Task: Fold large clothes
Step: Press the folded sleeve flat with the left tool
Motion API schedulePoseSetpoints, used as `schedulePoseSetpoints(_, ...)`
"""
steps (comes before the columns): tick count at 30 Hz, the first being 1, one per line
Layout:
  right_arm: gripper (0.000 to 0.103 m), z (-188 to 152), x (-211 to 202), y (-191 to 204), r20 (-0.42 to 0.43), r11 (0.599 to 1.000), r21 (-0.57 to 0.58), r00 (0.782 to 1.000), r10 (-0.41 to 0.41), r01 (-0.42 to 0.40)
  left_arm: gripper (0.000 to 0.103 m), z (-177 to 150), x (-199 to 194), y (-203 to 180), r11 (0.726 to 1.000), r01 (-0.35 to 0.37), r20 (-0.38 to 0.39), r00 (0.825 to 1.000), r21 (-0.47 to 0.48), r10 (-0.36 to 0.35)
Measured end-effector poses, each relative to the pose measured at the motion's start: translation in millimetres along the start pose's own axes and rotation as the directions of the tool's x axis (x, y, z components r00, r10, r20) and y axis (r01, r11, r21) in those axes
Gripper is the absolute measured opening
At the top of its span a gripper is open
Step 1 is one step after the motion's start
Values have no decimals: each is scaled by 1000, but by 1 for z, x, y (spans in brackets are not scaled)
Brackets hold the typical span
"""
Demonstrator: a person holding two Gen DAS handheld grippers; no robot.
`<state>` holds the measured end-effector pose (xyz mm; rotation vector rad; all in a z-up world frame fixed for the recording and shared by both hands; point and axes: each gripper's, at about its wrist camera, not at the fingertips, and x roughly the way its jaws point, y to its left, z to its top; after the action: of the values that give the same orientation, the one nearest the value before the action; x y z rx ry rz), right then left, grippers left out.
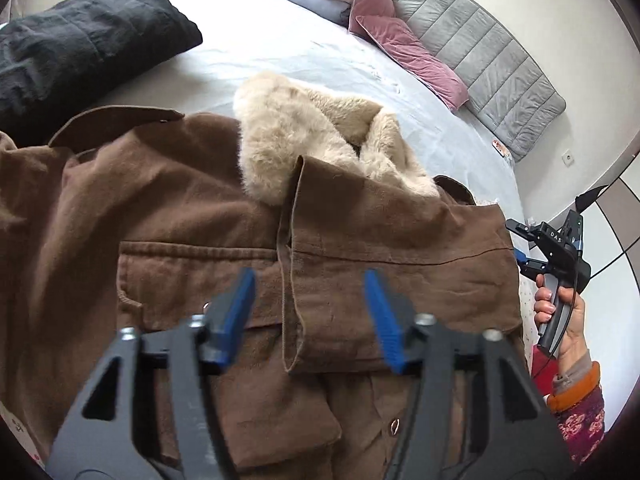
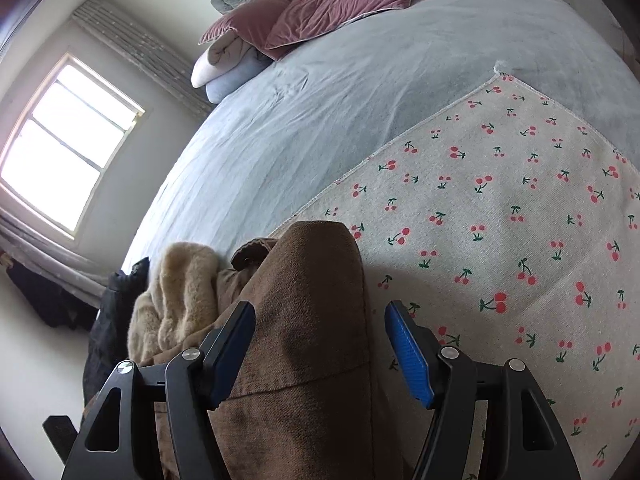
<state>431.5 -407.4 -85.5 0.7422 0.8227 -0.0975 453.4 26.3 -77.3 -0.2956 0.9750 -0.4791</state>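
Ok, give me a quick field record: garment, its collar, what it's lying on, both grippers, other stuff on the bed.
garment: brown coat, partly folded, sleeve laid across front
collar: beige fur collar
surface: cherry-print mat on bed
left gripper: open, above coat
right gripper: open, jaws astride the coat's edge
other: black garment, pink pillows

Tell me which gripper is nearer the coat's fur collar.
Probably left. The left gripper hovers over the brown coat just below the fur collar; the right gripper sits at the coat's side edge.
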Motion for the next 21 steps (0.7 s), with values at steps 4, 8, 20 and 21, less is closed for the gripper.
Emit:
schedulePoseSetpoints(4, 68, 0, 11, -1, 0, 1000, 19, 1000, -9, 9, 70, 19, 32, -1, 1000, -12, -18, 1000, 27, 13)
schedulePoseSetpoints(8, 68, -1, 18, -1, -6, 1000, 26, 1000, -13, 13, 56, 36, 58, 1, 1000, -20, -32, 999, 22, 21)
schedulePoseSetpoints(20, 47, -3, 27, -8, -10, 998, 42, 999, 51, -50, 8, 32, 46, 5, 990, 135, -7, 991, -51, -135)
schedulePoseSetpoints(21, 47, -1, 27, -11, -3, 995, 68, 997, 71, -71, 7, 30, 31, -1, 981, 181, 27, 983, -63, -180)
